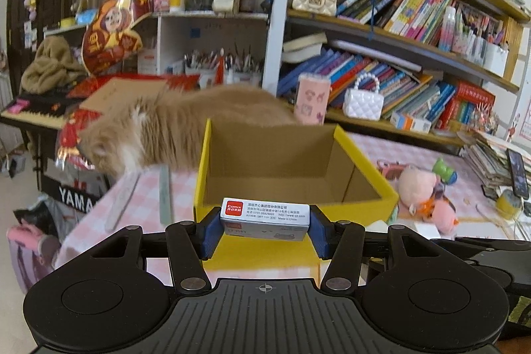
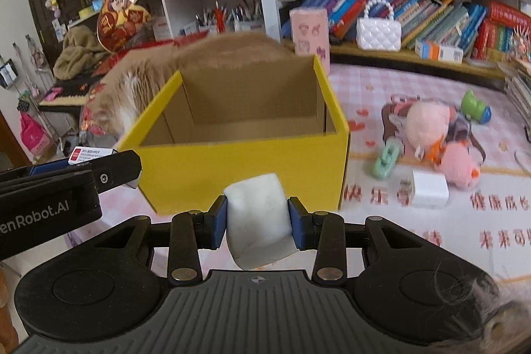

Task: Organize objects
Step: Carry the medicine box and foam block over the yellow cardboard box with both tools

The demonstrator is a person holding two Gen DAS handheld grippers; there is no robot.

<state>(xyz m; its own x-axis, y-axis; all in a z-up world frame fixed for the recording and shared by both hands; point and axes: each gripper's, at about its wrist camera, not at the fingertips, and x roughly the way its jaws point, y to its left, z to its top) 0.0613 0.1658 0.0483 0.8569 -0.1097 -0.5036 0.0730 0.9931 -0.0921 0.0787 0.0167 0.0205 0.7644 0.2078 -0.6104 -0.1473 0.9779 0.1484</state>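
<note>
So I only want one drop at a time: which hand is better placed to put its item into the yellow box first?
Left, probably. Its small box sits at the yellow box rim; the white block in the right jaws is short of the wall.

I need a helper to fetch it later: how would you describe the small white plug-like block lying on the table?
Start at the open yellow cardboard box on the pink checked tablecloth. Right of it, beside the pink plush toys, lies the white plastic cube-shaped charger, the only hard, plain white thing there.
</note>
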